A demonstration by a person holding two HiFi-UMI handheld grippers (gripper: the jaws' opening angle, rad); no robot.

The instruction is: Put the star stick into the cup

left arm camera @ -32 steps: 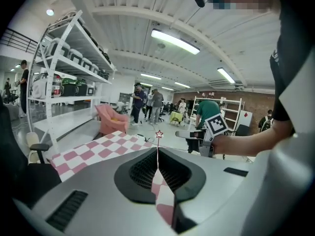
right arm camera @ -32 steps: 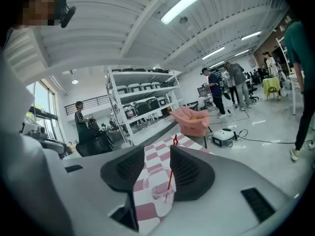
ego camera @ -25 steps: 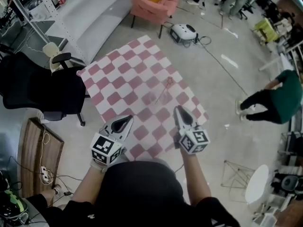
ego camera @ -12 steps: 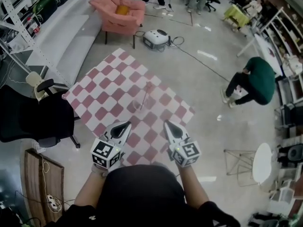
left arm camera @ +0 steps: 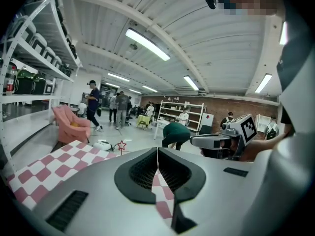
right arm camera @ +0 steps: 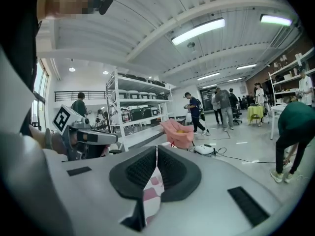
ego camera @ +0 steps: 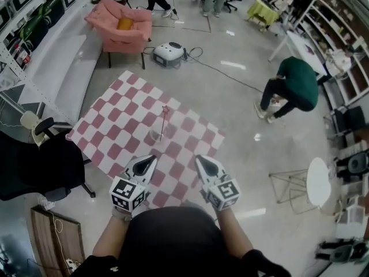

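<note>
A thin stick with a red star (ego camera: 165, 109) on top stands tilted in a small clear cup (ego camera: 154, 136) on the pink-and-white checkered cloth (ego camera: 121, 114). My left gripper (ego camera: 154, 158) and right gripper (ego camera: 198, 158) hover side by side at the cloth's near edge, well short of the cup. Both are shut with nothing between the jaws. From the left gripper view the star (left arm camera: 121, 145) shows far ahead beyond the shut jaws, and the right gripper (left arm camera: 216, 140) is off to the side. The right gripper view shows the left gripper (right arm camera: 93, 137) beside it.
A black office chair (ego camera: 40, 166) stands left of the cloth, with a pink armchair (ego camera: 118, 27) and a white floor machine (ego camera: 167, 55) beyond it. A person in green (ego camera: 291, 85) bends over at the right. A small white round table (ego camera: 318, 180) and a wire frame (ego camera: 288, 186) are near right.
Both grippers have drawn back from the cup and stick, which now stand farther ahead. The head view has swung, so the cloth sits more to the left.
</note>
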